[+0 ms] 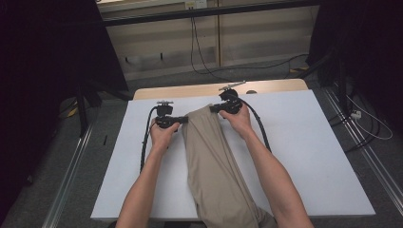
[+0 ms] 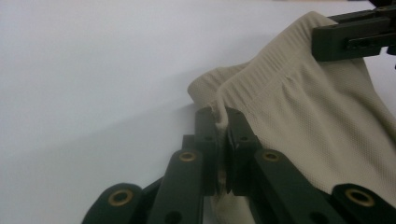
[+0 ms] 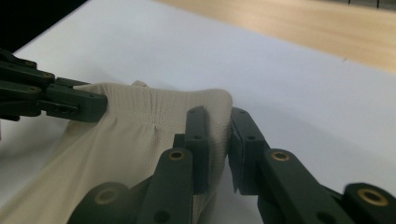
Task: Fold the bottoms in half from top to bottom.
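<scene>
Beige trousers (image 1: 211, 161) lie lengthwise on the white table (image 1: 309, 142), with the ribbed waistband (image 2: 275, 70) at the far end. My left gripper (image 1: 186, 119) is shut on the waistband's left edge, and fabric is pinched between its jaws in the left gripper view (image 2: 223, 116). My right gripper (image 1: 212, 108) grips the waistband's right corner, where the fabric fills the narrow gap between its jaws (image 3: 218, 116). The waistband (image 3: 154, 100) is stretched between the two grippers. The trouser legs hang over the table's near edge between the person's forearms.
Bare white tabletop lies on both sides of the trousers. A strip of wooden table (image 1: 199, 89) shows beyond the white sheet. Black cables (image 1: 142, 147) trail from each gripper across the table. Black stands and floor cables (image 1: 204, 61) surround it.
</scene>
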The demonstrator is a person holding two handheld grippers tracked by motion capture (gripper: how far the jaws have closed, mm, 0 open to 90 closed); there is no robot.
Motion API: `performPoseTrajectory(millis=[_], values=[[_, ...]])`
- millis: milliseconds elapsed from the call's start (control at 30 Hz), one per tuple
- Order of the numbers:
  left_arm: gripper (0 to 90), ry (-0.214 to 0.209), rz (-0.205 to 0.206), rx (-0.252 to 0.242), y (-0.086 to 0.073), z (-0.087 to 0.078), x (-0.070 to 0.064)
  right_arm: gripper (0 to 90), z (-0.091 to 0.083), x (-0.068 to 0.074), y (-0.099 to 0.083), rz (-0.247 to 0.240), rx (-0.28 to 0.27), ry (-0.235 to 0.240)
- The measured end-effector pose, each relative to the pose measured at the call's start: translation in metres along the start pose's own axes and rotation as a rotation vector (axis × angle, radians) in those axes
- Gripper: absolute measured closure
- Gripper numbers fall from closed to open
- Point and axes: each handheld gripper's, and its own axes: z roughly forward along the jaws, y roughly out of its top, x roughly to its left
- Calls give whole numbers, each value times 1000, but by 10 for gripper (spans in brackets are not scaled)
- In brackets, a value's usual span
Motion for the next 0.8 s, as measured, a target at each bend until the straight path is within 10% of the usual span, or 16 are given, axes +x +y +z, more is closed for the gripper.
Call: performPoseTrajectory(millis=[567,800], values=[[858,23,201,-186,120,-35,-55,802,-81,-17,65,23,-270,3],[858,13,267,-277,157,-62,-81,800,-128,-10,110,-44,-357,-6]])
